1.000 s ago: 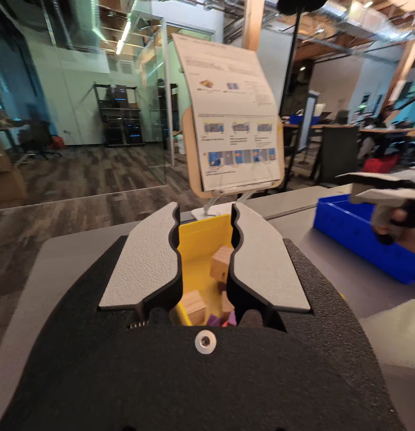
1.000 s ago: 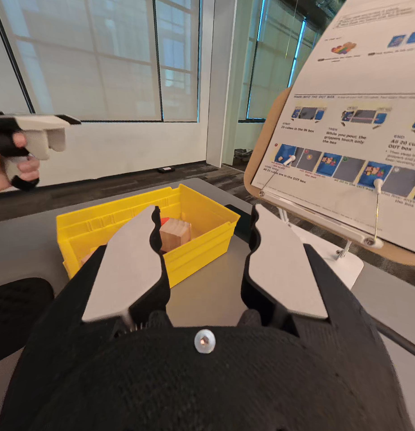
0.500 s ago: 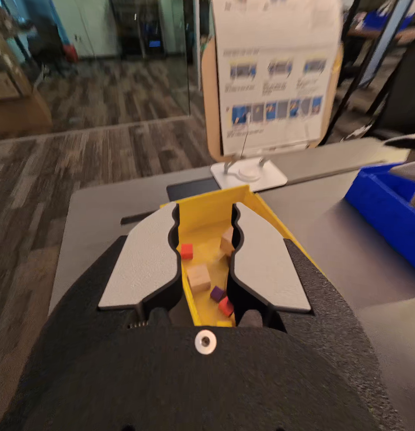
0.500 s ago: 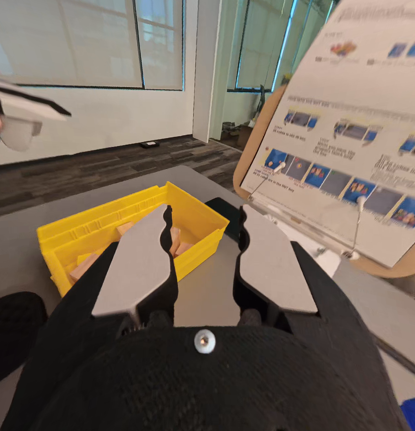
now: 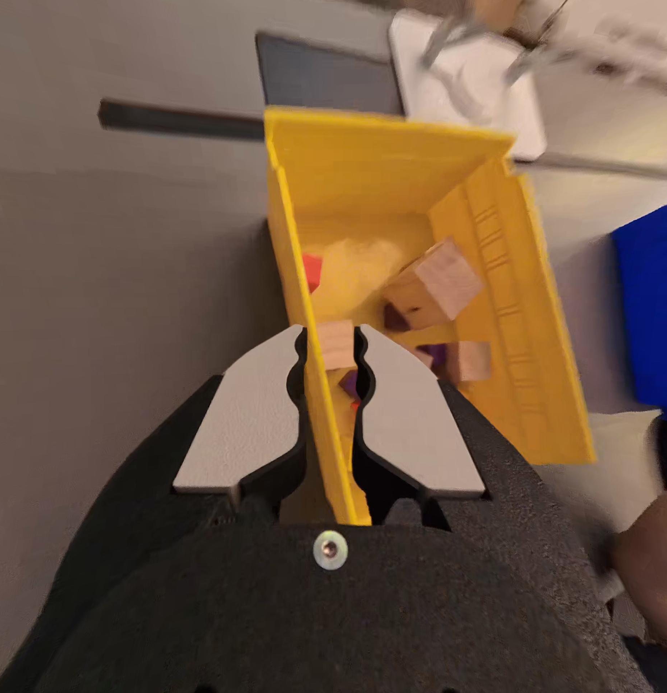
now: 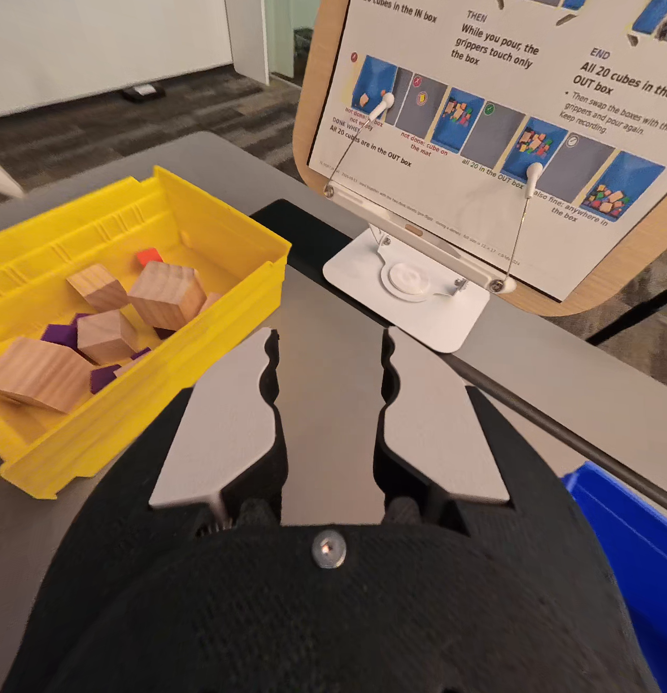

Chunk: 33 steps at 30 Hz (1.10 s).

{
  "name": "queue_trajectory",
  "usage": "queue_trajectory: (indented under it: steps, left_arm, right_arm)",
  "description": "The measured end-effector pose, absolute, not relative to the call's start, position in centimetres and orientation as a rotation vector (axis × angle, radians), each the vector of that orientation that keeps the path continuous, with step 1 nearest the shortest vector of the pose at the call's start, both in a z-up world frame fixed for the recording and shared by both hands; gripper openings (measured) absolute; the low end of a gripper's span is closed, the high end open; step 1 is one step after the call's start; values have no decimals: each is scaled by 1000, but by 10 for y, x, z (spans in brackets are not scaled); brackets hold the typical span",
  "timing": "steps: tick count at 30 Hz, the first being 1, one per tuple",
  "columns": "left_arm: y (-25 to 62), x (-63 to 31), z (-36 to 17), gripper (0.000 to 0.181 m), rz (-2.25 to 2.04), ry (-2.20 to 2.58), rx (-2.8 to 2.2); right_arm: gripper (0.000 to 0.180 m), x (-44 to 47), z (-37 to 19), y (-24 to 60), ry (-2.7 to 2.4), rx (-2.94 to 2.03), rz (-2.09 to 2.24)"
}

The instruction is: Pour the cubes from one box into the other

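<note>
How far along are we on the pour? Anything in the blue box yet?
Done: the left tongs straddle the yellow box's side wall, though a gap shows inside, so the clamp looks incomplete. In hand: the right tongs hang open over the table, holding nothing. Left: the cubes all sit in yellow; the blue box interior is barely visible.

Two boxes are standing on the table (image 6: 324,375), one yellow box (image 6: 197,360) and one blue box (image 6: 624,532), and at least five wooden cubes (image 6: 167,292) are lying in the yellow one, some purple.
</note>
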State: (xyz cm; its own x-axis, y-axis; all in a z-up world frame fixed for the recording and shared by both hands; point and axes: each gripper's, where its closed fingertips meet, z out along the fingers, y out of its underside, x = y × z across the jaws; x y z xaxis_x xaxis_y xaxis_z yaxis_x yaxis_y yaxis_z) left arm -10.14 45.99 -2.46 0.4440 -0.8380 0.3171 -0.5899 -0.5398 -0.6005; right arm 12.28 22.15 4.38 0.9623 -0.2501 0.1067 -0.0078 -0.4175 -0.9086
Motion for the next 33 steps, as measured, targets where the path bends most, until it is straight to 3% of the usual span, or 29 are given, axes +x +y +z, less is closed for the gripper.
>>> queue_trajectory:
  steps: [6, 9, 13, 20, 33]
  left_arm:
    - [454, -100, -63, 28, -647, 1313, -2452]
    - [447, -109, -86, 10, -513, 1410, -2544]
    - [447, -110, -102, 8, -425, 1446, -2591]
    - [444, -108, -110, 6, -321, 1510, -2602]
    - [370, -45, -111, 7, -230, 1616, -2541]
  right_arm:
    - [53, 125, 40, 213, 212, -2000, -244]
    - [53, 129, 32, 208, 264, -2026, -214]
    - [53, 129, 23, 207, 346, -2043, -91]
    - [33, 79, 10, 235, 502, -2043, 512]
    - [38, 72, -89, 229, 712, -2624, 201]
